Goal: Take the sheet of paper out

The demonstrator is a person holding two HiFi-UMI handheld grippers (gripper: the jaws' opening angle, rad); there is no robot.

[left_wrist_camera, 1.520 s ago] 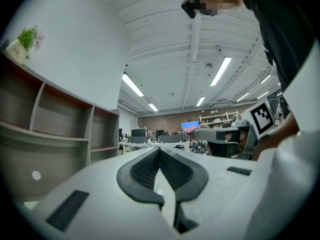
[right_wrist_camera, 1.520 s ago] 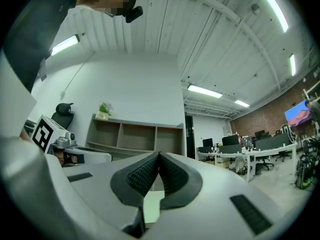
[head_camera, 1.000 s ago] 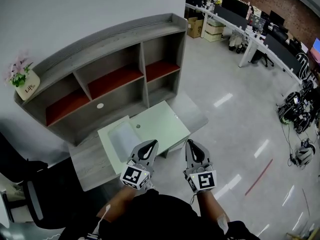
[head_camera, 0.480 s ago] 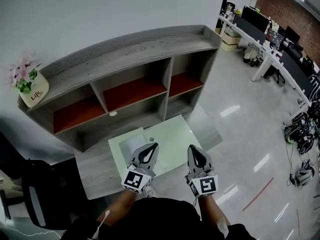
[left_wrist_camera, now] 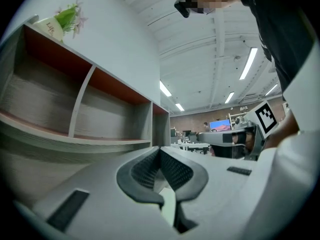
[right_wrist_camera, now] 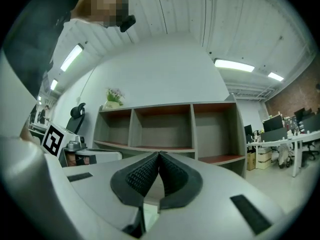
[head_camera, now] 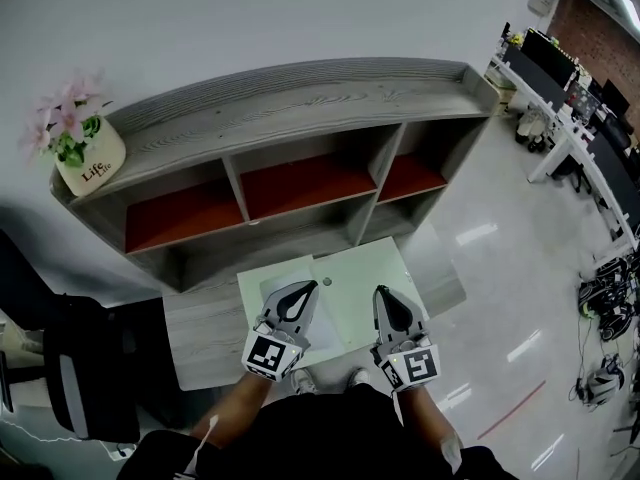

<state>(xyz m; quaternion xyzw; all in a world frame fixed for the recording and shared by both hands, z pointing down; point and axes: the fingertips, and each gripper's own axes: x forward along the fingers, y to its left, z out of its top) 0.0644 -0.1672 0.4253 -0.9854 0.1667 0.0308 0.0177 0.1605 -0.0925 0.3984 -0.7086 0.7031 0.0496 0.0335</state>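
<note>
A whitish sheet of paper (head_camera: 327,331) lies on a pale green desk mat (head_camera: 365,278) on the grey desk (head_camera: 205,340) in front of a shelf unit. My left gripper (head_camera: 300,290) hovers over the sheet's left part and hides some of it. Its jaws are shut, tips meeting with nothing between them (left_wrist_camera: 160,150). My right gripper (head_camera: 385,294) is over the mat's right side, also shut and empty (right_wrist_camera: 159,154). Both point level toward the shelf. In each gripper view the other gripper shows at the side.
The grey shelf unit (head_camera: 300,118) with red-backed compartments stands against the wall right behind the mat. A flower pot (head_camera: 90,163) sits on its top left end. A black office chair (head_camera: 85,378) is at the left. Office desks (head_camera: 575,88) line the far right.
Both grippers have moved across the room together, and the shelf and desk now sit nearer the middle of the head view. The left gripper now covers part of the sheet. Both jaws stayed shut.
</note>
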